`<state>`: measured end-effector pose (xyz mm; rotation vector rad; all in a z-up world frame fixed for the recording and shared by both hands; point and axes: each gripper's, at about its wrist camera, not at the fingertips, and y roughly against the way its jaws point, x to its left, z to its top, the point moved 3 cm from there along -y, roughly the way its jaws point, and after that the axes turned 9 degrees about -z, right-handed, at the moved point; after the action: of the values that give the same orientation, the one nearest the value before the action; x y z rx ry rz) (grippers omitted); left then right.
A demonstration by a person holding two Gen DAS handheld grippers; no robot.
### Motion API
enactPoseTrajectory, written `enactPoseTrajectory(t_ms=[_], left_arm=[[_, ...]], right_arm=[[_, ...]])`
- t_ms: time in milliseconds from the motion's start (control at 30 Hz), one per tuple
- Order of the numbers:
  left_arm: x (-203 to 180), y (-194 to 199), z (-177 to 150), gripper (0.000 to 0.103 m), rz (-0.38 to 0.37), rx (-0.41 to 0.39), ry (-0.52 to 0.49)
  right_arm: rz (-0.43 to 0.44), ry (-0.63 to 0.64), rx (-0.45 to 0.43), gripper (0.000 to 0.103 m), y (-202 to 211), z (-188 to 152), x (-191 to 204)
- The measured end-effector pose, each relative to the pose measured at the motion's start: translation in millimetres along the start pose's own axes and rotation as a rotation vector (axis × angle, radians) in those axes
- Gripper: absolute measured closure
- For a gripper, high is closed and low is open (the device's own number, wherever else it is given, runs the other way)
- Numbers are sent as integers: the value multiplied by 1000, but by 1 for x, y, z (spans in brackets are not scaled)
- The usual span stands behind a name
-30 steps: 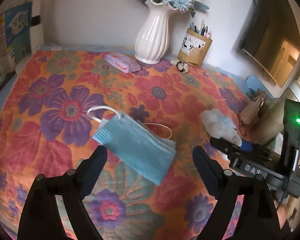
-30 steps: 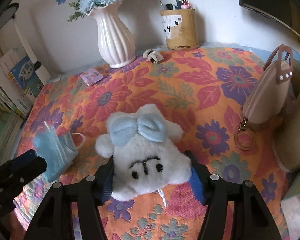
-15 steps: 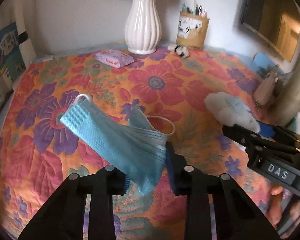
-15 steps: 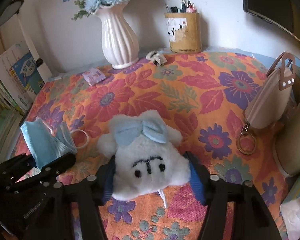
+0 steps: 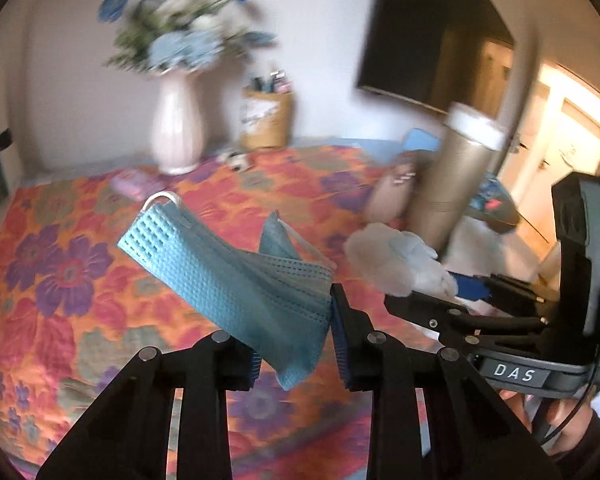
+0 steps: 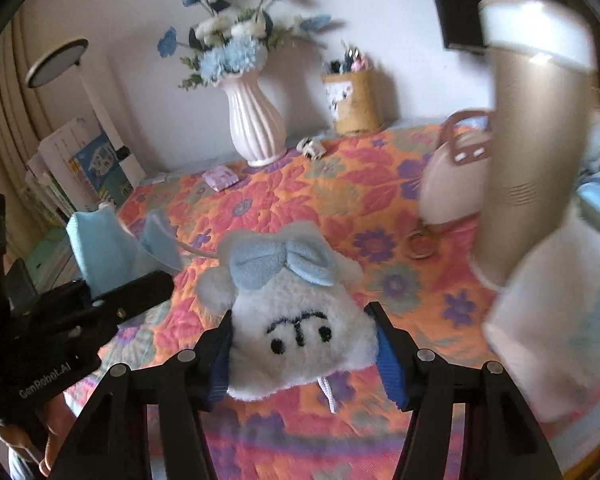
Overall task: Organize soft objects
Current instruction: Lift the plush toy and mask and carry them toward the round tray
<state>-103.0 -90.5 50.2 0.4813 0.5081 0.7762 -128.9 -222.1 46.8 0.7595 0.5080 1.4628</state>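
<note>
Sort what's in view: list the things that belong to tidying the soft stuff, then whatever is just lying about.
Job in hand:
face mask, in left gripper
plush toy, in right gripper

Lying about:
vase
pen holder
tissue packet
handbag
gold cylinder

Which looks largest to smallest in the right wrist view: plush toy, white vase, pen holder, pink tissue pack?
1. plush toy, though it is nearest the camera, held in the right claw, so its rank is unsure
2. white vase
3. pen holder
4. pink tissue pack
</note>
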Motion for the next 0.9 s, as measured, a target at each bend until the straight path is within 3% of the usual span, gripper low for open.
enactPoseTrajectory(t_ms=[100,333,733,900], left_arm=[[-36,5,3,77,-56,-5,-69],[-106,9,11,77,-207,-18,-165],[-233,-36,37,77,-362,31,-398],[-270,-57,69,77,-364,18,-440]], right_arm=[[1,37,-16,44,27,3,-10],[-110,87,-47,44,85,5,-62],[-296,-74,-107,44,147,5,-183],[-346,-168,-163,44,170,20,-234]])
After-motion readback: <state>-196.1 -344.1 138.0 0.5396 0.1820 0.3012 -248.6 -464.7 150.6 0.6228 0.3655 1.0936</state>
